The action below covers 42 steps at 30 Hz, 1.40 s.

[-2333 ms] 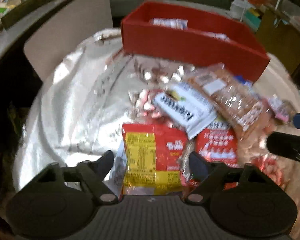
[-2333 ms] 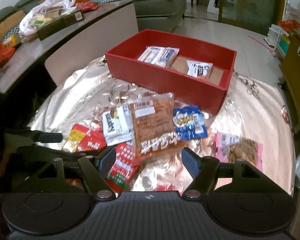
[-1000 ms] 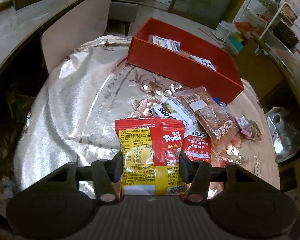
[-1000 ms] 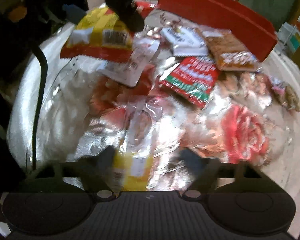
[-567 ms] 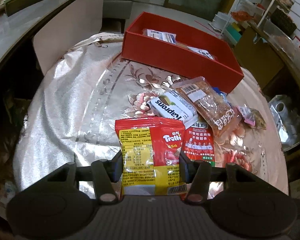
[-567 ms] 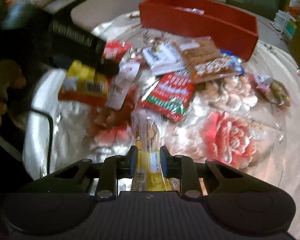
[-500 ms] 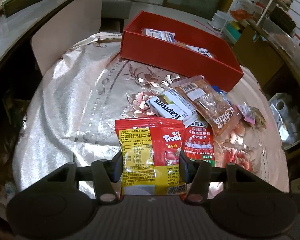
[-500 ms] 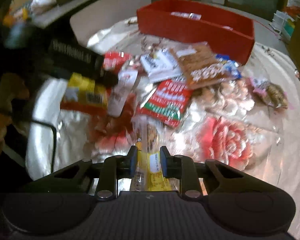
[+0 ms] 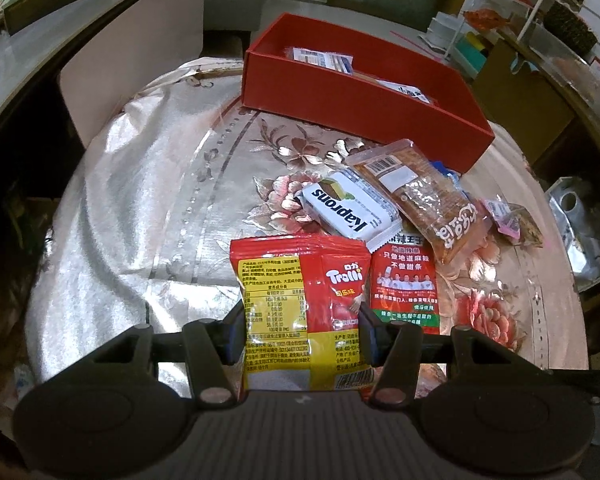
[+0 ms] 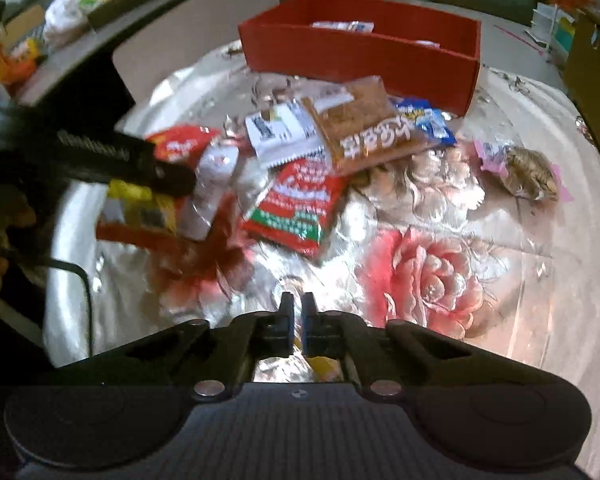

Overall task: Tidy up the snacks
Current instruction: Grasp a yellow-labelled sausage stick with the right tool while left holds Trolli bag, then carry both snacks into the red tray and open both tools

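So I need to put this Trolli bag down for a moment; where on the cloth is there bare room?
The silver cloth left of the Kaprons pack, up to the red box, is bare. The rose print below the pink nut bag is free too. The pile around the red-green packet is crowded.

Red-and-yellow Trolli packet (image 9: 304,312) upright, lifted; 4 packets overlap on the cloth before red box (image 9: 364,108).
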### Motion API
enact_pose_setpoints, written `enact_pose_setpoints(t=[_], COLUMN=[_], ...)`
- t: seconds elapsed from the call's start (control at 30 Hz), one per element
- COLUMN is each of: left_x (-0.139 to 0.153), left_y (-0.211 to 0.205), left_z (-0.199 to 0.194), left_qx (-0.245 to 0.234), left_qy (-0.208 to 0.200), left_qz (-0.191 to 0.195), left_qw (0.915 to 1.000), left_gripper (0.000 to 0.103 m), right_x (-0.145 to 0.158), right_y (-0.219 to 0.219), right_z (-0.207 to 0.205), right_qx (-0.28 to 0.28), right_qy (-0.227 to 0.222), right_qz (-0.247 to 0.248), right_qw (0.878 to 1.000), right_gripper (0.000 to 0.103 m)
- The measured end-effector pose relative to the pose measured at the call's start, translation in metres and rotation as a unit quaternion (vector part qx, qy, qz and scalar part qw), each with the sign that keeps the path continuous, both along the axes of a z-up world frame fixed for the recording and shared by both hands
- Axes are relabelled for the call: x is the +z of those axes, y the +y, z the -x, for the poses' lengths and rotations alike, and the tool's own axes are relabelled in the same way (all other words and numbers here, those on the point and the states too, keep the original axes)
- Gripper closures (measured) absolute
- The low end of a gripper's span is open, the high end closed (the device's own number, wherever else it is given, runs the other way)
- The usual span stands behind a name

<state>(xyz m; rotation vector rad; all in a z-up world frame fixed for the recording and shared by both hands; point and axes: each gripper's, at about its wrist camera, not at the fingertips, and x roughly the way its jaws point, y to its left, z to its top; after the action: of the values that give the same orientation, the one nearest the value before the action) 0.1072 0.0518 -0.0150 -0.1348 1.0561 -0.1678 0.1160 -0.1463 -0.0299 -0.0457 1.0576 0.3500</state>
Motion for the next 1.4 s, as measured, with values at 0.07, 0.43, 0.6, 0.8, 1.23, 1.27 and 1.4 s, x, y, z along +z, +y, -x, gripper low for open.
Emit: enact_pose_setpoints(t=[0.07, 0.43, 0.6, 0.8, 1.23, 1.27, 1.4], left_x=[0.0, -0.008, -0.005, -0.001, -0.003, -0.003, 0.001], left_y=[-0.001, -0.008, -0.016, -0.016, -0.018, -0.019, -0.02], left_z=[0.0, -0.002, -0.001, -0.003, -0.006, -0.006, -0.008], left_qx=[-0.003, -0.013, -0.028, -0.028, -0.03, -0.031, -0.034], left_qy=[0.0, 0.015, 0.01, 0.0, 0.007, 0.007, 0.002], left_qz=[0.0, -0.012, -0.007, 0.0, -0.003, -0.002, 0.009], left_qw=[1.0, 0.9997, 0.9995, 0.9996, 0.9995, 0.9995, 0.9994], left_gripper=[0.055, 0.055, 0.055, 0.055, 0.055, 0.055, 0.055], right_x=[-0.004, -0.015, 0.004, 0.037, 0.028, 0.03, 0.043], right_y=[0.003, 0.025, 0.015, -0.007, -0.03, -0.03, -0.033], right_z=[-0.001, -0.009, -0.004, -0.007, -0.018, -0.018, -0.023], right_qx=[0.017, 0.107, 0.094, 0.058, 0.022, 0.018, 0.01], right_qy=[-0.005, 0.0, -0.011, -0.047, -0.035, -0.039, -0.056], right_qz=[0.014, 0.092, 0.055, 0.006, -0.006, -0.009, -0.029], right_qw=[1.0, 0.99, 0.994, 0.997, 0.999, 0.999, 0.998], right_gripper=[0.064, 0.067, 0.069, 0.075, 0.077, 0.077, 0.077])
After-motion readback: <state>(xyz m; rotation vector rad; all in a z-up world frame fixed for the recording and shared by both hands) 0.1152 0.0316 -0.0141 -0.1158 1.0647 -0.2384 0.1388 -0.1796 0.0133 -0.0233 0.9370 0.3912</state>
